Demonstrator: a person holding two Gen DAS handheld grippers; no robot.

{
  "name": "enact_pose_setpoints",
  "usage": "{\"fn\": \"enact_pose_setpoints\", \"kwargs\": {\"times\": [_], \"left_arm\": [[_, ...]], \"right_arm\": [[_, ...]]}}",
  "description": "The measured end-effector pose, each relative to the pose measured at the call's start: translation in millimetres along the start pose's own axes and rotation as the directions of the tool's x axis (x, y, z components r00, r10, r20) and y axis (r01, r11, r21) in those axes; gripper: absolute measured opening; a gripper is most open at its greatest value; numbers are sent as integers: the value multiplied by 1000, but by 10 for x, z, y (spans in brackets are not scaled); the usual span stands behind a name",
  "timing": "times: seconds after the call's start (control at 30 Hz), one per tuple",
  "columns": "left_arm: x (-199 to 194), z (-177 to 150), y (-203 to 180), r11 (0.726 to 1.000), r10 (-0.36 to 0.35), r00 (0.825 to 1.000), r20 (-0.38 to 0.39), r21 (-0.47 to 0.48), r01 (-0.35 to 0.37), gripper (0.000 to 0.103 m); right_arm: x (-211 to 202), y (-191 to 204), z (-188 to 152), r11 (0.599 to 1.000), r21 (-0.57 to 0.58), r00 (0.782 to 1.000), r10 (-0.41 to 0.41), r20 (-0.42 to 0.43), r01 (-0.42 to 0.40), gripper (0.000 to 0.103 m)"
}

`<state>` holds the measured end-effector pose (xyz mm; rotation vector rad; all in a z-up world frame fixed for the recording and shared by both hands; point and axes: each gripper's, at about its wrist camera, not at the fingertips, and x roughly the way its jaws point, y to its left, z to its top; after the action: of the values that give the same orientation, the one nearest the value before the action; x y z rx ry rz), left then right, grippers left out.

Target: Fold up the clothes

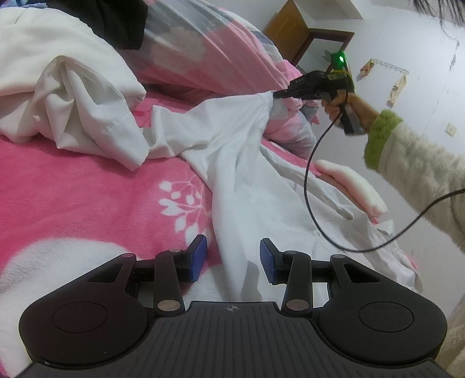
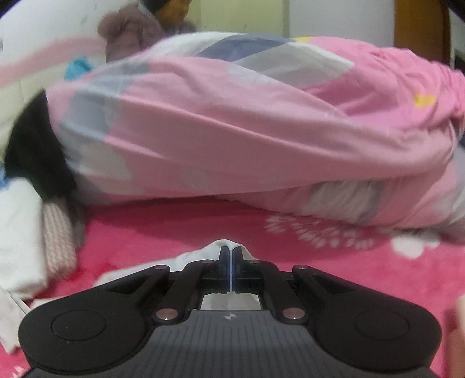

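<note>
My left gripper (image 1: 232, 258) hovers with its jaws parted, nothing between the blue pads (image 1: 199, 258); the near end of the white garment (image 1: 247, 180) lies just beneath them on the pink blanket (image 1: 72, 189). My right gripper (image 2: 231, 264) is clenched on a pinch of that same white cloth, which pokes up around both fingers. In the left view it holds a far corner lifted off the bed, with the fabric running taut back toward me.

To do this lift well, I judge I should bring my free jaws down onto the near edge and close on it, so both ends are held and the cloth can be stretched flat, free of twist, before any fold. The cable (image 1: 308, 180) drooping over the fabric could snag, so I would keep it clear.

Counting: two grippers, one white garment in hand, one rumpled white heap (image 1: 72, 96) to the left, one black item (image 1: 122, 20) behind it, and one rolled pink quilt (image 2: 247, 122) farthest back against the wall.
</note>
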<state>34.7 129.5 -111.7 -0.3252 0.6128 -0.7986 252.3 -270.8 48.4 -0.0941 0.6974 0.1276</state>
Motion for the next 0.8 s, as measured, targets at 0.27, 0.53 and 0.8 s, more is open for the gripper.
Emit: {"fn": "enact_pose_setpoints", "kwargs": {"times": [0.27,0.53,0.8], "left_arm": [[15,-23,-62,999,22,1000,-1,44,-22,40],[12,-30,-77,998,32,999,-2,47,-32,40],[-20,-16,-36,999,28,1000,0,-15,-28,40]], "right_arm": [[485,231,1,986,-111,990,-134,-53,127,2],[274,49,-124,987,154,990,-72,124,52,28],[-1027,-196,-381,926,307,959,147,241,-219,28]]}}
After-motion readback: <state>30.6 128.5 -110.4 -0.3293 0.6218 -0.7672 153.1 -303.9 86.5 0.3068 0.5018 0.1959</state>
